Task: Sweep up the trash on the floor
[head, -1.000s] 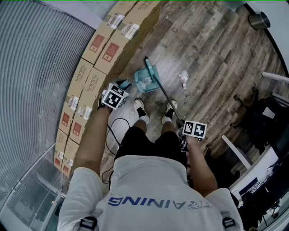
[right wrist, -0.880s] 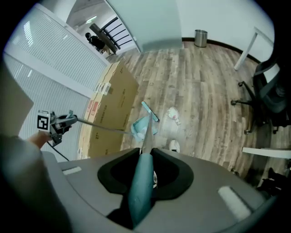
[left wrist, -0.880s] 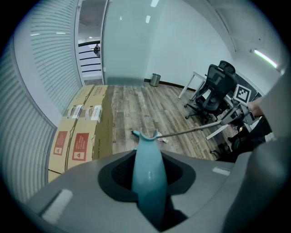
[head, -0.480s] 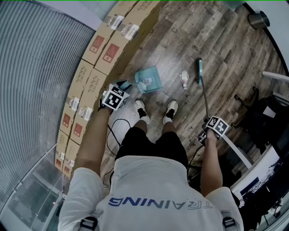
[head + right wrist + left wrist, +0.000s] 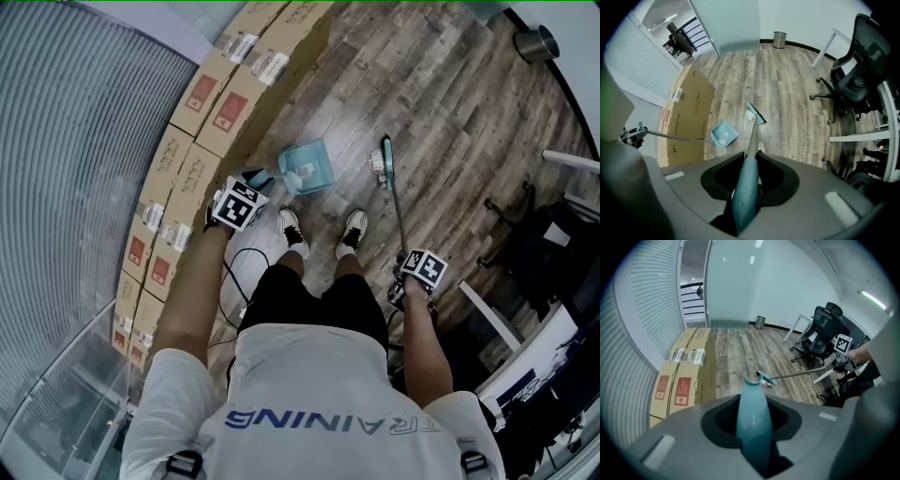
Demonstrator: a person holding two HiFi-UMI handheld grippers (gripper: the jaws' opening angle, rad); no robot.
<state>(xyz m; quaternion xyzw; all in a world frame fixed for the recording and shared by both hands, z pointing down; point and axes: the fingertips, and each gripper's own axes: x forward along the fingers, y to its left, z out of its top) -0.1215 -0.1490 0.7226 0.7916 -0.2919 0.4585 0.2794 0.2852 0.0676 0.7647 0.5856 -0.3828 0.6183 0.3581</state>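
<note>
Floorboards (image 5: 450,122) hold trash (image 5: 751,117) well beyond right tongs (image 5: 749,161).

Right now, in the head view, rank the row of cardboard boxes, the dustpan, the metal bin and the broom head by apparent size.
1. row of cardboard boxes
2. dustpan
3. metal bin, nearly the dustpan's size, so their order is unsure
4. broom head

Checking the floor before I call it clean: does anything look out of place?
Yes. A crumpled bit of clear trash lies loose on the wood floor, right beside the head of the broom, outside the dustpan, which holds some white scraps. Nothing else stands out.
</note>
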